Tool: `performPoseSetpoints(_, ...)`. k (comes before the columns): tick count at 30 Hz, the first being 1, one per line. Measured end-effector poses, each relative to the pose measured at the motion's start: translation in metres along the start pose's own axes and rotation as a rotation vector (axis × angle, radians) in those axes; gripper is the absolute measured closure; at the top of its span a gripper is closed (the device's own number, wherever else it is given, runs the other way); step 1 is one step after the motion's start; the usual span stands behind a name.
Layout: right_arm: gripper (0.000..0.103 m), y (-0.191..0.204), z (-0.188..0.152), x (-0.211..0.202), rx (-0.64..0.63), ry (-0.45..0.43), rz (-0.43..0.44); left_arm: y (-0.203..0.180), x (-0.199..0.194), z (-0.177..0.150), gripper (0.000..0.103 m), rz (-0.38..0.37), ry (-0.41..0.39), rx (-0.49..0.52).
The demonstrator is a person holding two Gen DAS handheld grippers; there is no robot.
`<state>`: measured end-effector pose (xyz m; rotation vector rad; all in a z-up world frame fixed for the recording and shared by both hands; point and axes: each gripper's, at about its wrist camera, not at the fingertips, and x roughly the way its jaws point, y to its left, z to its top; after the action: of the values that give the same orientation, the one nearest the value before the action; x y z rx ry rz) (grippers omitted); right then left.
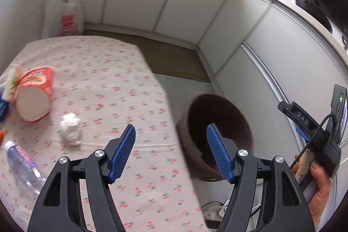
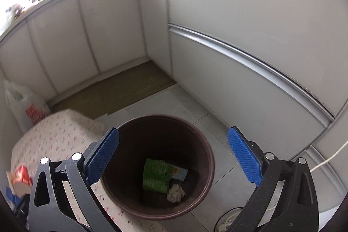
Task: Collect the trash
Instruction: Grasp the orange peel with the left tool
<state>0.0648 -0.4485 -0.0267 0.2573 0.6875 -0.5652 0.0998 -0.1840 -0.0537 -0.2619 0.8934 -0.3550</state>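
Landmark: brown bin (image 2: 158,166), standing on the grey tiled floor (image 2: 191,110) against the counter's edge.
Counter: covered with a pale cloth printed with small red flowers (image 1: 104,84); lies directly left of the bin.
Room: white cabinet panels (image 2: 239,14) wrap behind and to the right of the bin; a brown mat (image 2: 113,90) lies on the floor beyond it, at the cabinet base.
White plastic bag with red print (image 1: 65,12): stands behind the counter's far corner, well apart from the bin.
Bin contents: green packet (image 2: 155,175), light wrapper (image 2: 179,173) just beside it, crumpled paper ball (image 2: 176,192) in front of both.
Trash on counter: crumpled white tissue (image 1: 70,133) lies left of the bin, with open cloth between them; a red-and-white cup (image 1: 34,95) lies on its side farther left; a clear plastic bottle (image 1: 24,166) lies on its side near the counter's left end.
Left tongs (image 1: 170,146): released, blue pads (image 1: 122,151) wide apart, holding nothing, touching nothing; positioned above the counter edge beside the bin.
Right tongs (image 2: 174,158): released, spread wide, empty; positioned directly above the bin opening.
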Motion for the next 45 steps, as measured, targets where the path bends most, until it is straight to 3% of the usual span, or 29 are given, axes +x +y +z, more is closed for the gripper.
performPoseSetpoints(5,0.007,0.036,-0.01,-0.007,-0.114,0.035,0.072,0.069,-0.027,-0.001,0.036,0.095,0.002,-0.109)
performPoseSetpoints(15,0.007,0.125,-0.038,-0.021,-0.328,0.084,0.203,0.188,-0.083,-0.002,0.036,0.309,-0.038,-0.223)
performPoseSetpoints(21,0.007,0.189,-0.067,-0.04,-0.452,0.097,0.312,0.248,-0.095,-0.01,0.036,0.415,0.009,-0.267)
performPoseSetpoints(30,0.007,0.291,-0.126,-0.07,-0.645,0.162,0.498,0.305,-0.074,-0.021,0.036,0.52,0.223,-0.176)
performPoseSetpoints(33,0.007,0.315,-0.144,-0.077,-0.705,0.174,0.525,0.316,-0.064,-0.025,0.036,0.542,0.272,-0.133)
performPoseSetpoints(40,0.007,0.349,-0.171,-0.079,-0.791,0.222,0.559,0.327,-0.029,-0.037,0.036,0.571,0.389,0.068)
performPoseSetpoints(43,0.007,0.355,-0.175,-0.076,-0.797,0.237,0.56,0.328,-0.022,-0.039,0.036,0.602,0.386,0.149)
performPoseSetpoints(45,0.007,0.357,-0.177,-0.073,-0.797,0.246,0.558,0.33,-0.021,-0.038,0.044,0.594,0.382,0.153)
